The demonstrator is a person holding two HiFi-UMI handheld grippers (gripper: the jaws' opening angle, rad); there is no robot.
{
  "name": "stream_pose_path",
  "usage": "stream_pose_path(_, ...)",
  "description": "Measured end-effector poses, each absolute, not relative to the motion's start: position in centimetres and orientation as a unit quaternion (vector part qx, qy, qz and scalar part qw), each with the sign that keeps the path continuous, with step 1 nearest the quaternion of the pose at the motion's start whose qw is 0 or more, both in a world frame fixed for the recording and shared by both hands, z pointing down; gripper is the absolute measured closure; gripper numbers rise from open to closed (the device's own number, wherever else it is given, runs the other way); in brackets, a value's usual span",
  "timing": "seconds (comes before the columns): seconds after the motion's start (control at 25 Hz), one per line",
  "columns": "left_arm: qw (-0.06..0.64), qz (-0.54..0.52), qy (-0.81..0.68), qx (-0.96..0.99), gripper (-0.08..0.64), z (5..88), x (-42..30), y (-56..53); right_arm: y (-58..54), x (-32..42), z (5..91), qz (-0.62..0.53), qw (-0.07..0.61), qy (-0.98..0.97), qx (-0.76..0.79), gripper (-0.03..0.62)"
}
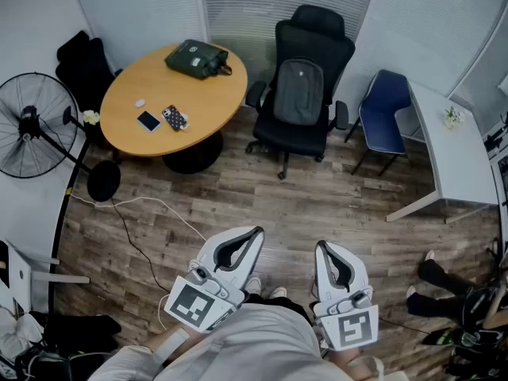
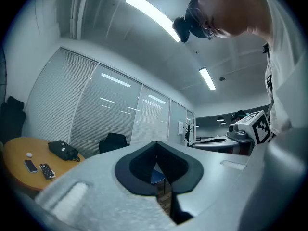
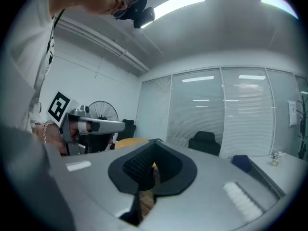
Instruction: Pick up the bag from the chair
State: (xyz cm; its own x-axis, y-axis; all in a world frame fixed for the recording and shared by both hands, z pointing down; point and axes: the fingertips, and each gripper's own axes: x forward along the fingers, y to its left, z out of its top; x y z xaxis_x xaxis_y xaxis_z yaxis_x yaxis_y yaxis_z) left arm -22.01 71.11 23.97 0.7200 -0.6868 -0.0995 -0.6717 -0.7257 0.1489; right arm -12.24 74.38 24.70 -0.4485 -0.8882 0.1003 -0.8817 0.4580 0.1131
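I hold my left gripper (image 1: 254, 232) and right gripper (image 1: 321, 247) low near my body, both with jaws pressed together on nothing, while the grey bag (image 1: 298, 92) stands on the black chair (image 1: 316, 36) seat, leaning against its backrest.

wood floor (image 1: 238, 197) | round table (image 1: 206, 98) | white desk (image 1: 456, 157) | window blinds (image 1: 254, 6)

I see a round wooden table (image 1: 190, 101) carrying a dark green pouch (image 1: 198, 59), a white phone (image 1: 148, 121) and a patterned phone (image 1: 175, 118); a floor fan (image 1: 30, 124) stands left, a blue chair (image 1: 384, 116) beside a white desk (image 1: 459, 159)
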Motion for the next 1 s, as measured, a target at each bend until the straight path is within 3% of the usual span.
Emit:
stream_pose_path(0.76,0.05,-0.067,-0.361,0.929,0.56,24.9,-20.8,64.2,66.9,-10.4,24.7,-0.033,0.032,-0.849,0.526,0.589)
stream_pose_path(1.0,0.049,-0.064,-0.368,0.926,0.559,25.0,-18.4,59.8,62.5,-7.2,25.6,-0.028,0.048,-0.847,0.529,0.589)
